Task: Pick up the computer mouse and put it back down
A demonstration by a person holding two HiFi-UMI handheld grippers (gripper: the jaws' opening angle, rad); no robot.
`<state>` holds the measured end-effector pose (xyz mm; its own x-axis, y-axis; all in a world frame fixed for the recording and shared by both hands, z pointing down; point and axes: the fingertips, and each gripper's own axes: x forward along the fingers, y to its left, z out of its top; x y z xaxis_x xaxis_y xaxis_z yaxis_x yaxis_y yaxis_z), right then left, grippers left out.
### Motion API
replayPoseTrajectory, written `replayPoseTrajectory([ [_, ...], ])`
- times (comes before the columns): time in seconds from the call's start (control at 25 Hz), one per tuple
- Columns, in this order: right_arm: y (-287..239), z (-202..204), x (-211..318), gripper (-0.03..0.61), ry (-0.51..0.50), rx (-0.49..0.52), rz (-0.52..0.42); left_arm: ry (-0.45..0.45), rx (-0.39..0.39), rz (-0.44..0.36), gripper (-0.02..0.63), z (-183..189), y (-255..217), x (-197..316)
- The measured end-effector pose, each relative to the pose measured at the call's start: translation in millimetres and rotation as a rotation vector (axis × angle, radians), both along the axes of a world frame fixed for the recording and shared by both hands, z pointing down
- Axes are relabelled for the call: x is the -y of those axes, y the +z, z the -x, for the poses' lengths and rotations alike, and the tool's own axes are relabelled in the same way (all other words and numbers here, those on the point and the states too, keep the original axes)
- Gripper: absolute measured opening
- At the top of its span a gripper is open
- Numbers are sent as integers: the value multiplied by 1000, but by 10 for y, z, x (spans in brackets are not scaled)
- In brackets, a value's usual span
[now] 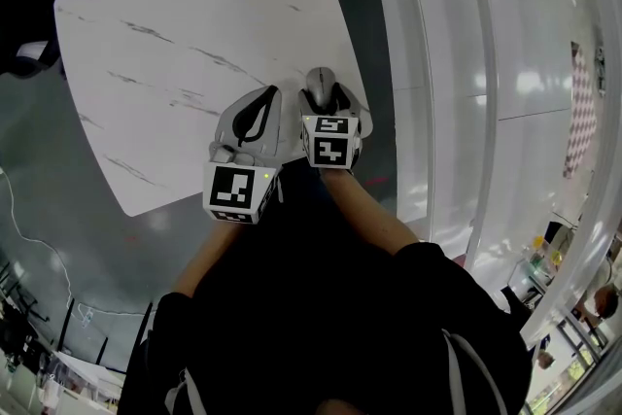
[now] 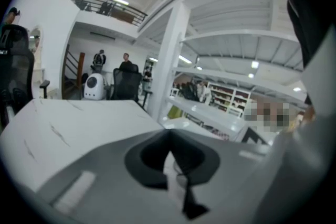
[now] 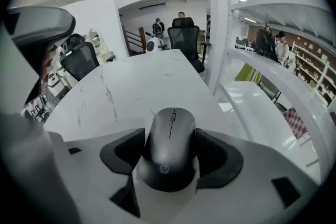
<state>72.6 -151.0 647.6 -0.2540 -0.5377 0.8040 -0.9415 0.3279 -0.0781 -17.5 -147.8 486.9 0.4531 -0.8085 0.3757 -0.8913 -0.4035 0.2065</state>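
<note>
A dark grey computer mouse (image 3: 170, 144) sits between the jaws of my right gripper (image 3: 171, 157), which is shut on its sides. In the head view the mouse (image 1: 319, 80) and the right gripper (image 1: 322, 95) are over the near right corner of the white marble table (image 1: 185, 24). I cannot tell whether the mouse rests on the table or hangs just above it. My left gripper (image 1: 259, 107) is right beside it on the left, shut, its jaw tips touching with nothing between them (image 2: 171, 145).
Right of the table run white shelves and rails (image 1: 457, 63), and a white column (image 3: 216, 18) stands close by. Black office chairs (image 3: 185, 35) stand at the table's far end, another (image 3: 79, 55) on its left. Dark floor (image 1: 58, 209) surrounds the table.
</note>
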Motion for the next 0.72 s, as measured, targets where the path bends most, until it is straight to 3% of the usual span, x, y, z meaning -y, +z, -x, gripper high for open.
replayPoseTrajectory([
  [0.36, -96, 12, 24, 272, -5, 1, -10, 7, -13, -12, 8, 43, -35, -26],
  [0.56, -503, 1, 59, 270, -3, 32, -103, 8, -15, -43, 8, 68, -187, -57],
  [0.72, -1045, 20, 89, 265, -19, 54, -246, 12, -19, -96, 8, 61, -393, -72],
])
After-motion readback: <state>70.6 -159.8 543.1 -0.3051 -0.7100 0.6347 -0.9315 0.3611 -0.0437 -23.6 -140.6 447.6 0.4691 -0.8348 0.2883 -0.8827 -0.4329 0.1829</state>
